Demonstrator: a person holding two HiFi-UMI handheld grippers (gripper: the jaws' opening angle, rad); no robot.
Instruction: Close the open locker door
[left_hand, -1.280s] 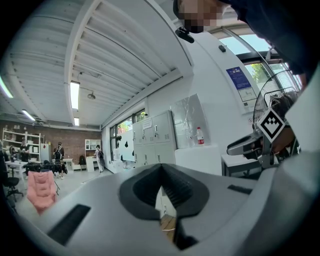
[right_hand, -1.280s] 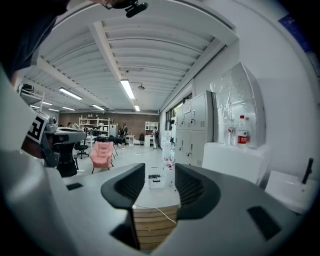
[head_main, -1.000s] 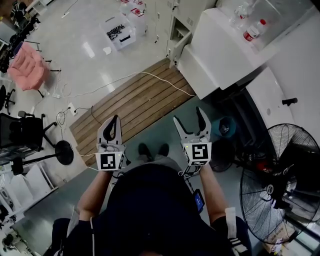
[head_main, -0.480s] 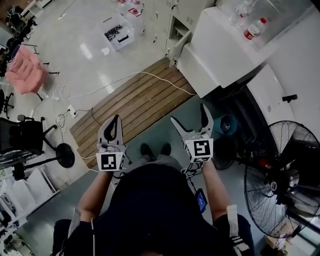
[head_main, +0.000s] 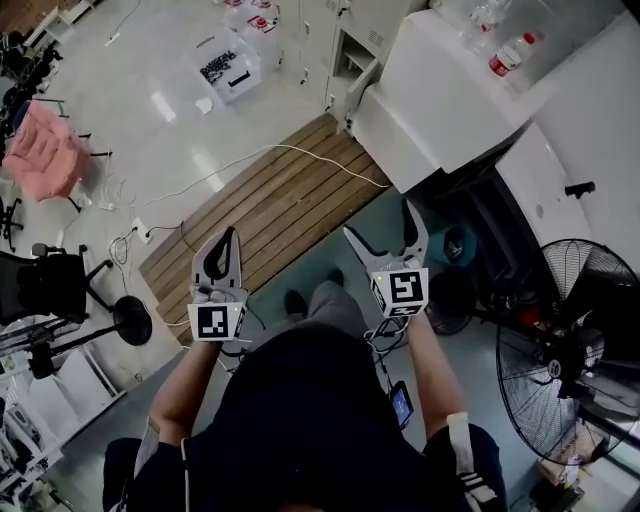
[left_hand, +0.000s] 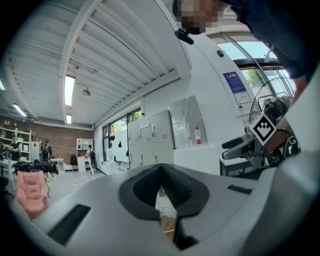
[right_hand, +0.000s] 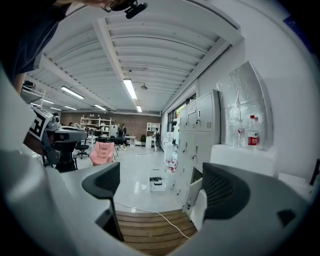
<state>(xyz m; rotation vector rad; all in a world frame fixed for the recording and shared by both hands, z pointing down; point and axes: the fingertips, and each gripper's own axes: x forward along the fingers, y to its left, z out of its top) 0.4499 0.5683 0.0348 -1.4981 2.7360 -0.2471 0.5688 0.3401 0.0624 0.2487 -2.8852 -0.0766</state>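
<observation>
The grey lockers (head_main: 345, 35) stand far ahead at the top of the head view, and one low locker door (head_main: 362, 78) hangs ajar. In the right gripper view that open door (right_hand: 194, 192) shows at the foot of the locker row (right_hand: 200, 130). Both grippers are held out in front of the person, well short of the lockers. My left gripper (head_main: 226, 245) is shut with nothing in it; its jaws meet in the left gripper view (left_hand: 161, 197). My right gripper (head_main: 382, 232) is open wide and empty (right_hand: 165, 187).
A wooden slatted platform (head_main: 270, 205) with a white cable (head_main: 300, 150) across it lies between me and the lockers. A big white cabinet (head_main: 440, 100) carrying bottles stands at right, a floor fan (head_main: 570, 345) at lower right. A clear storage box (head_main: 225, 65) and a pink chair (head_main: 45, 150) stand on the floor.
The right gripper's jaws have spread wider. The person has stepped forward a little, so the lockers and platform sit slightly closer. The left gripper stays shut.
</observation>
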